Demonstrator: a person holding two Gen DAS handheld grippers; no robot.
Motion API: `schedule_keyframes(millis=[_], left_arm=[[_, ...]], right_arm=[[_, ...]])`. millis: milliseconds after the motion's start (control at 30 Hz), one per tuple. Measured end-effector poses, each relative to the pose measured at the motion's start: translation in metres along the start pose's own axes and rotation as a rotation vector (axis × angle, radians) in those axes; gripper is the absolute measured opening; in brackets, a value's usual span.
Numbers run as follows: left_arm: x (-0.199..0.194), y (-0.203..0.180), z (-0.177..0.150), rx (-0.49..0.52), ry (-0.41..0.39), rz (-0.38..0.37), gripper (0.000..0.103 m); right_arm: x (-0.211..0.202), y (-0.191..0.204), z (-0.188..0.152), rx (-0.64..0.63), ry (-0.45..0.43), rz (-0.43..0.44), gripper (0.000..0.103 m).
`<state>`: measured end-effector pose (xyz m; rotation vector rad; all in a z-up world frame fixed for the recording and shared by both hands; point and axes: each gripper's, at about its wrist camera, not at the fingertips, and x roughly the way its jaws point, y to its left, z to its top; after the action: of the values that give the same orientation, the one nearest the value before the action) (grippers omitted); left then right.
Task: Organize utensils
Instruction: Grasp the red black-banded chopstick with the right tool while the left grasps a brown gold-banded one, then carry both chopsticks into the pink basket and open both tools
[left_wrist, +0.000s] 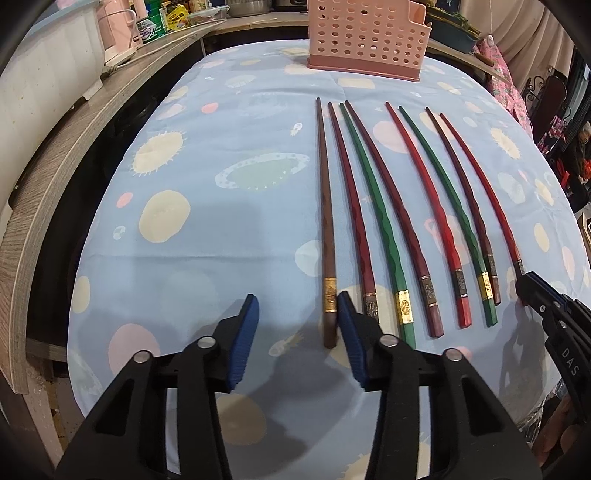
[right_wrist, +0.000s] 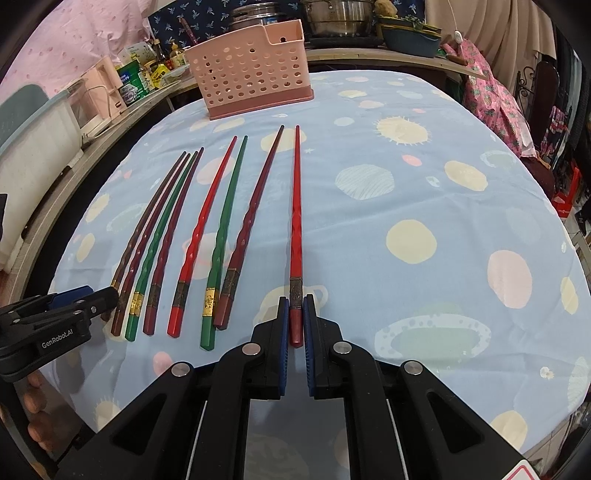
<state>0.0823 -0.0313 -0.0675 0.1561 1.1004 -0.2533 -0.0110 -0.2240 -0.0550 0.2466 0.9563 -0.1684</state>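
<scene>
Eight chopsticks lying side by side on a blue tablecloth (right_wrist: 369, 229) with suns and planets, thin tips toward the far side, thick ends near; likely laid out like this so each can be picked by its fat end.

Far back, a pink holder with holes (right_wrist: 251, 74), standing up, well apart from the sticks; probably the home for all of them; none inside yet as far as can be seen.

Right gripper (right_wrist: 295, 317) low at the near end of the bright red chopstick (right_wrist: 295, 206), the one farthest right; blue pads (right_wrist: 282, 325) on both sides of its thick end, very close; clenched on it or just about to pinch, hard to say for sure, but looks like grasping the stick; held at the fat end because easier to pinch there.

Left gripper (left_wrist: 297, 317) spread wide, released, holding nothing; right pad (left_wrist: 347, 321) just beside the brown chopstick (left_wrist: 325, 206), the one farthest left; stick outside the gap, not between the pads; needs a small slide over to get around it.

Green chopstick (left_wrist: 373, 206) and dark red ones in the middle, not touched.

Task barely begun; every stick down on the cloth.
</scene>
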Motion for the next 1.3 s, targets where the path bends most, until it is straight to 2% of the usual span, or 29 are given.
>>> schedule_keyframes(millis=[133, 233, 467, 667, 967, 1300], left_arm=[[-0.001, 0.001, 0.0, 0.0, -0.001, -0.001, 0.016], [-0.001, 0.004, 0.001, -0.006, 0.003, -0.008, 0.009], [-0.003, 0.015, 0.003, -0.036, 0.014, -0.035, 0.007], [-0.015, 0.024, 0.005, -0.057, -0.007, -0.04, 0.007], [-0.052, 0.037, 0.021, -0.09, -0.082, -0.055, 0.007], [-0.105, 0.054, 0.063, -0.132, -0.228, -0.07, 0.007]], right_arm=[[0.0, 0.0, 0.0, -0.001, 0.0, 0.0, 0.008], [0.0, 0.0, 0.0, 0.0, 0.002, 0.002, 0.007], [-0.003, 0.0, 0.002, 0.004, 0.004, 0.012, 0.007], [-0.017, 0.0, 0.009, 0.005, -0.032, 0.019, 0.007], [-0.06, -0.005, 0.04, 0.02, -0.155, 0.029, 0.007], [-0.112, -0.016, 0.094, 0.052, -0.322, 0.058, 0.007]])
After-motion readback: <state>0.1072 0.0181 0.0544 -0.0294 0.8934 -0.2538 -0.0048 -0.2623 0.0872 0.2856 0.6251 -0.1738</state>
